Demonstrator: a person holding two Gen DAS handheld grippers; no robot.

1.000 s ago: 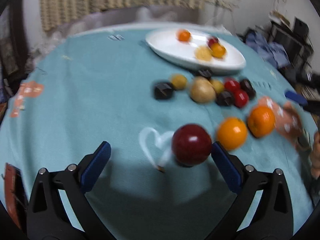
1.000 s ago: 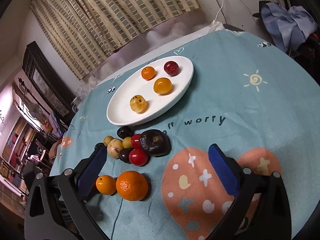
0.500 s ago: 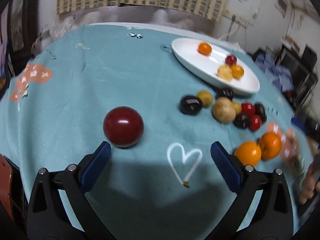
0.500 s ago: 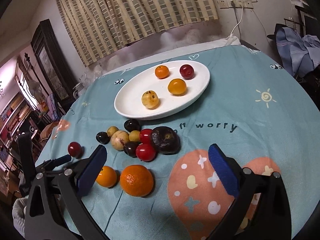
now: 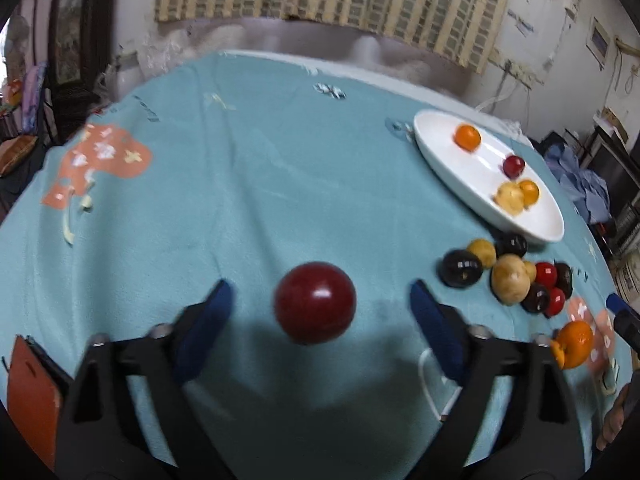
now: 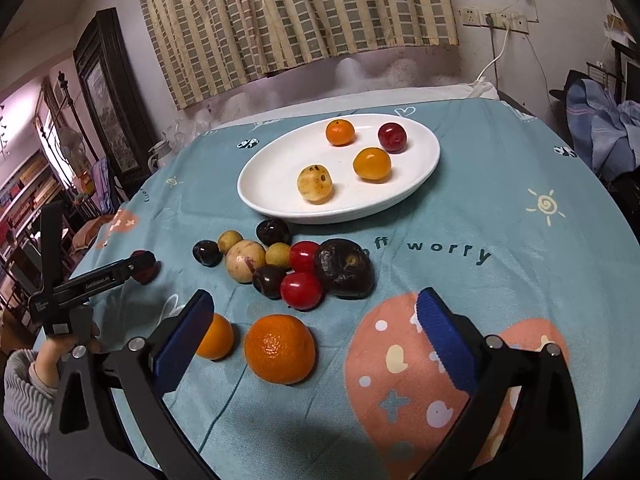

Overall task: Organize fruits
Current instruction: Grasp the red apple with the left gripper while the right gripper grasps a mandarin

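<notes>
Red fruit (image 5: 315, 303), maybe a plum, sits on teal tablecloth (image 5: 240, 184) between left gripper (image 5: 318, 304) pads; jaws closing, not yet touching. Right gripper (image 6: 312, 318) wide, empty, above large orange (image 6: 279, 349).

A teal tablecloth (image 6: 500, 184) covers the round table, printed with a sun (image 6: 546, 206) toward its right edge, the dark word "worry" (image 6: 448, 249) near the middle and large coral patches with white stars and dots (image 6: 404, 372) at the near edge. Another coral patch (image 5: 100, 160) sits toward the left edge. A white heart outline (image 6: 405, 111) marks the far edge. Beyond the table hangs a checked beige and grey curtain (image 6: 288, 12). A dark-framed picture (image 6: 106, 96) stands at the left wall. A white socket strip with a cable (image 6: 496, 20) is fixed on the right wall, and blue clothes (image 6: 600, 124) lie piled past the right edge. An orange-red flat object (image 5: 32, 400) lies at the near left edge.
</notes>
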